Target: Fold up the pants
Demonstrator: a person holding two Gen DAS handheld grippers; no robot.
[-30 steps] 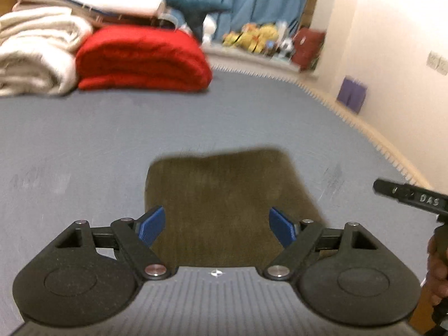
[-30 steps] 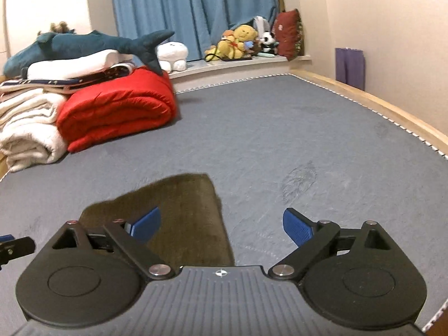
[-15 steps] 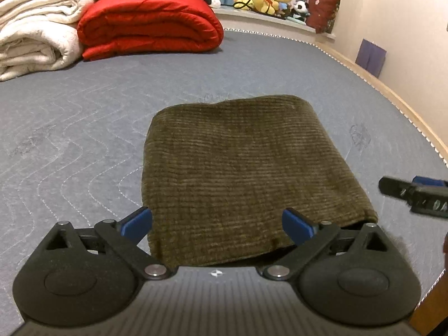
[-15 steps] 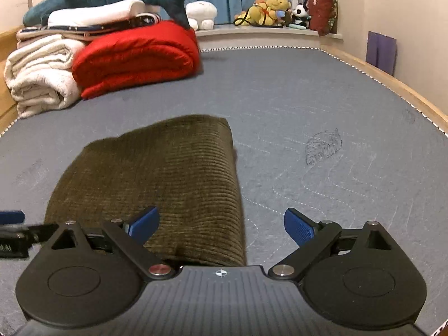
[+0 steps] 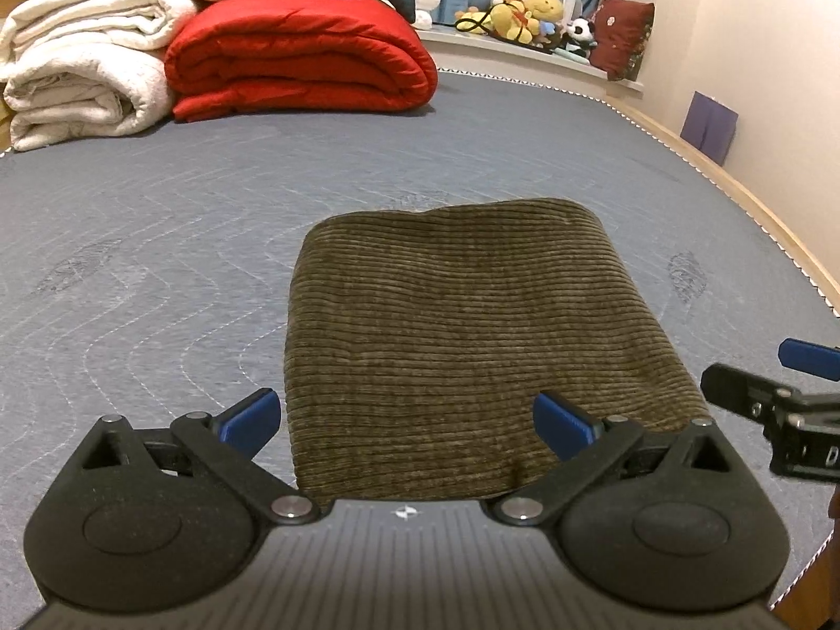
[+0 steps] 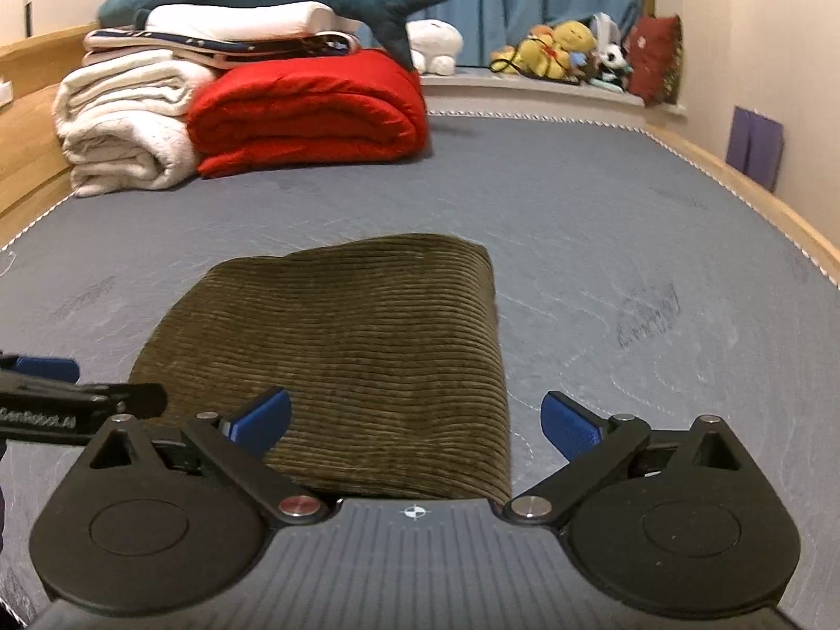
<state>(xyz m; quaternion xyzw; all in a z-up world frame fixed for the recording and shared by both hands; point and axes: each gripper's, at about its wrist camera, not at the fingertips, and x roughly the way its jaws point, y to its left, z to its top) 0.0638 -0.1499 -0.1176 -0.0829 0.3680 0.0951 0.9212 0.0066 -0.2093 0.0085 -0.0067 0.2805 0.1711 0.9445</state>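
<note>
Two grippers we are holding level, jaws spread, gripping nothing: left gripper point(image 5: 407, 417) and right gripper point(image 6: 415, 417) flanking the folded pants point(image 5: 472, 346) lying near the mattress's point(image 5: 157, 241) near edge.

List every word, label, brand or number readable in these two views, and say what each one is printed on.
"GenRobot.AI", roughly: white print on the side of the left gripper as the right wrist view shows it; blurred, and the first letter is cut off at the frame edge.
"D": the only legible white character on the right gripper in the left wrist view; the rest runs out of frame.
The pants show no readable label or tag.
</note>
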